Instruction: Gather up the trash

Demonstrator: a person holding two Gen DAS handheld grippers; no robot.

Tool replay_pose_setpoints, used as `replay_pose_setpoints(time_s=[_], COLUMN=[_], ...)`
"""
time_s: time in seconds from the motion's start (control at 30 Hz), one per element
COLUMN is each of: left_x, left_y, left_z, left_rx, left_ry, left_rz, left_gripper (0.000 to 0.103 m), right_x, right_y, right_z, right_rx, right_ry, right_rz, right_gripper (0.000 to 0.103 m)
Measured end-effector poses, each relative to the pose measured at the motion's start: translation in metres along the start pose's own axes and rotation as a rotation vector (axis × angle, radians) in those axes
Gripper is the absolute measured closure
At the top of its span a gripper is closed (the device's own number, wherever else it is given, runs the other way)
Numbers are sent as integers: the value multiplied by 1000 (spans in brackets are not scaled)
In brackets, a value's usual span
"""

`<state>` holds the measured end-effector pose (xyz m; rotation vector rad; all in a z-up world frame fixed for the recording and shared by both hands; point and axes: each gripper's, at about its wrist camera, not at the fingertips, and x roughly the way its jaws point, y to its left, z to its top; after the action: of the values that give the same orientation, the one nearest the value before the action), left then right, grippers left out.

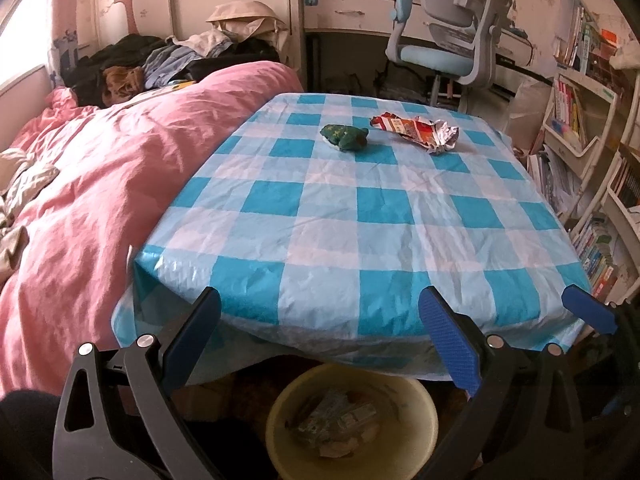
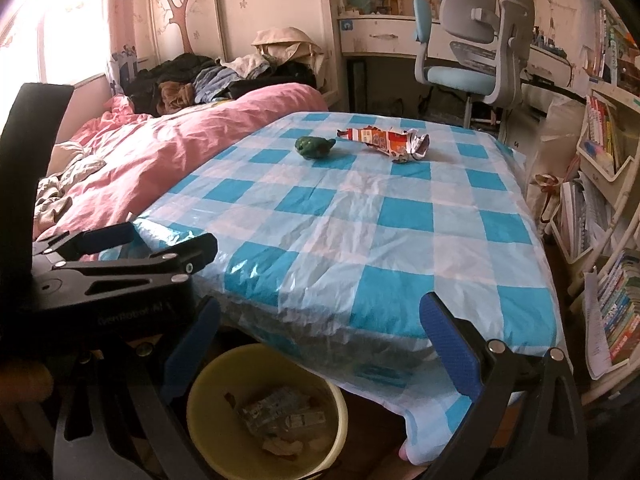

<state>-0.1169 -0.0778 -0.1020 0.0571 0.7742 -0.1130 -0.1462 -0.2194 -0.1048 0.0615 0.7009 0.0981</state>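
Note:
A crumpled red and silver wrapper [image 1: 418, 132] [image 2: 390, 142] lies at the far end of the blue checked table [image 1: 360, 216] [image 2: 360, 232]. Left of it sits a crumpled green wad [image 1: 345, 137] [image 2: 315, 146]. A yellow bin [image 1: 352, 420] [image 2: 266, 412] with several wrappers in it stands on the floor under the table's near edge. My left gripper [image 1: 320, 332] hangs open above the bin, nothing between its fingers. My right gripper [image 2: 320, 336] is open too, empty, just right of the left one [image 2: 120, 276], above the bin.
A bed with a pink duvet [image 1: 100, 184] [image 2: 172, 148] and a pile of clothes runs along the table's left side. A grey and blue desk chair [image 1: 452, 28] [image 2: 472, 40] stands beyond the far end. Bookshelves [image 1: 592, 184] [image 2: 600, 208] crowd the right.

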Motion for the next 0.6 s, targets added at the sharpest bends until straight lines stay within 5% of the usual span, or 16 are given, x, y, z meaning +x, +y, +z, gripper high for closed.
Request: replay_pose_setpoints(time_s=[0.6], left_x=[78], left_y=[-7], left_z=[107], left_rx=[146], left_ry=[69], left_rz=[24], left_gripper=[8], right_x=[55], right_y=[-24], right_z=[53], right_rx=[-69], right_ry=[142], right_rz=[46], right_gripper=[8])
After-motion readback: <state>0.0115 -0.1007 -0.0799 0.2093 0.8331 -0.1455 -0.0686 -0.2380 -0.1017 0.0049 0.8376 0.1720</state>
